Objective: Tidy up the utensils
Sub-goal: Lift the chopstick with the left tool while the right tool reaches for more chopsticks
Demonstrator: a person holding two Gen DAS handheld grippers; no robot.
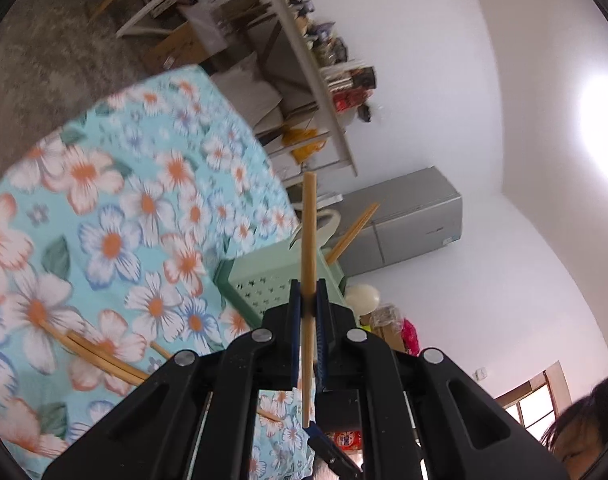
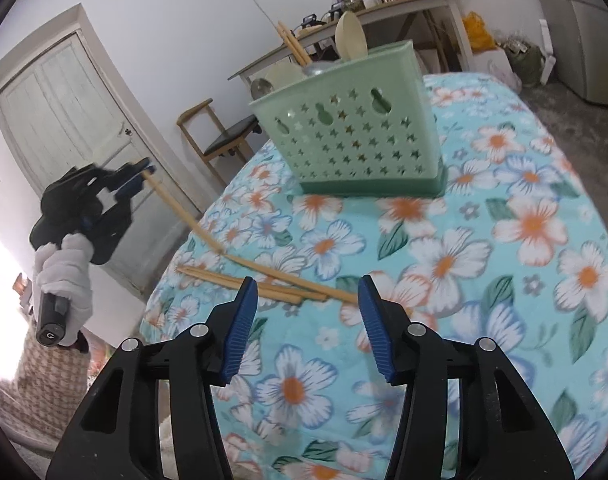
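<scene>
Jaws of left gripper [image 1: 308, 300] pinch chopstick [image 1: 308, 236] crosswise.

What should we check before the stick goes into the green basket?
1. Left gripper shut on one chopstick: ok.
2. Only one stick in that grip: ok.
3. Chopstick lifted clear of the flowered tablecloth: cannot tell; its far end looks close to the cloth.
4. Green basket upright on the table: ok.
5. Room in the basket beside the chopsticks and spoon already inside: cannot tell.
6. Right gripper open, nothing between its pads, over the loose chopsticks left on the cloth: ok.
</scene>
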